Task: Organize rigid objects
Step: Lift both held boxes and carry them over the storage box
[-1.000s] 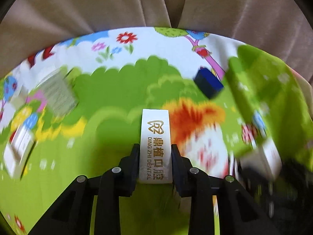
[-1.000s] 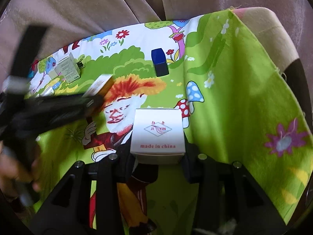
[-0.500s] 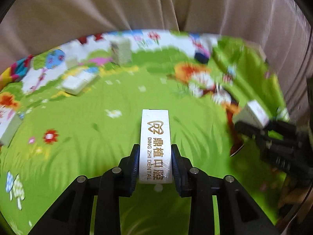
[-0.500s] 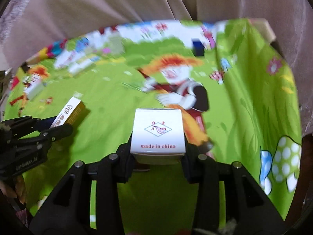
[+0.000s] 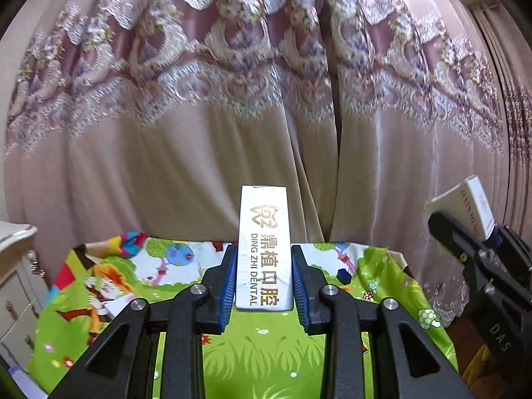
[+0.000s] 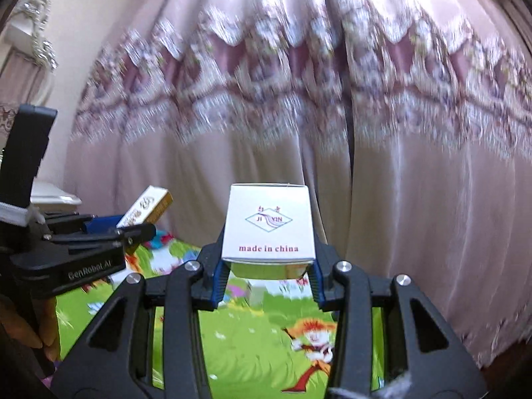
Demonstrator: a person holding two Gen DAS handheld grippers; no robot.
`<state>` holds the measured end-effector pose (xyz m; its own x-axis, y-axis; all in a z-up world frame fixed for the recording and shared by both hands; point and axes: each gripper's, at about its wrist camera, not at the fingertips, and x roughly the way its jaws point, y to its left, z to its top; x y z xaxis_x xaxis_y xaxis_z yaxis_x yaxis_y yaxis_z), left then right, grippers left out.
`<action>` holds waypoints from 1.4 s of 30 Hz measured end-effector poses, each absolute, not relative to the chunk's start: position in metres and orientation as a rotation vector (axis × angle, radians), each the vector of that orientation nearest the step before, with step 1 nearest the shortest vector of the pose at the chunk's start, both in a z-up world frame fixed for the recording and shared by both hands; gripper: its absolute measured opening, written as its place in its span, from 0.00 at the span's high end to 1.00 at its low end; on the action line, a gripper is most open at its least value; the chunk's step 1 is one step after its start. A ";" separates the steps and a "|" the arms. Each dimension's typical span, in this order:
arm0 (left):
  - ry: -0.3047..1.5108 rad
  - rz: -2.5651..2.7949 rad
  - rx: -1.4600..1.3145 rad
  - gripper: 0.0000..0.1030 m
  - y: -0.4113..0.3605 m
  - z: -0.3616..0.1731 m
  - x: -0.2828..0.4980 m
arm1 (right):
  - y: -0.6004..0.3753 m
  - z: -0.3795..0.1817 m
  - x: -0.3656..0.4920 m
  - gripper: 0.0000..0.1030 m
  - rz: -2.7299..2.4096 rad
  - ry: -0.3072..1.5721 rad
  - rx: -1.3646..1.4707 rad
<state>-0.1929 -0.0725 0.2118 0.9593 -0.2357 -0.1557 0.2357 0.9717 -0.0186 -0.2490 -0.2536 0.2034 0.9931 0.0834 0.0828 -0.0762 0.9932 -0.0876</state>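
Note:
My left gripper (image 5: 263,286) is shut on a narrow white dental box (image 5: 263,246) with gold lettering and holds it high above the cartoon-print cloth (image 5: 259,349). My right gripper (image 6: 267,276) is shut on a white cube box (image 6: 268,222) marked "made in china", also raised. In the left wrist view the right gripper (image 5: 478,249) shows at the right edge with its box (image 5: 465,206). In the right wrist view the left gripper (image 6: 99,242) shows at the left with the dental box (image 6: 144,211).
A pink lace-trimmed curtain (image 5: 266,99) fills the background behind the table. A small dark blue box (image 5: 344,274) lies near the cloth's far right edge. A white cabinet (image 5: 16,286) stands at the left. A white box (image 6: 257,291) lies on the cloth under my right gripper.
Both grippers have lifted and tilted up, each keeping its box. The views now look at the curtain instead of down on the cloth.

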 end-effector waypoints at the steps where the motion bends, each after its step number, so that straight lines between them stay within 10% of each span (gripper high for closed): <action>1: 0.155 -0.239 -0.005 0.69 -0.068 0.214 -0.199 | -0.250 0.206 -0.255 0.57 0.084 -0.102 -0.084; 42: 0.362 0.154 -0.175 0.69 0.135 0.145 -0.312 | -0.074 0.204 -0.284 0.57 0.769 0.153 -0.171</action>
<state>-0.3124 0.1348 0.1450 0.9239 0.1186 -0.3639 -0.1810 0.9731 -0.1425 -0.2838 -0.0740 0.2041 0.7087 0.6768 -0.1991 -0.7016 0.7058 -0.0980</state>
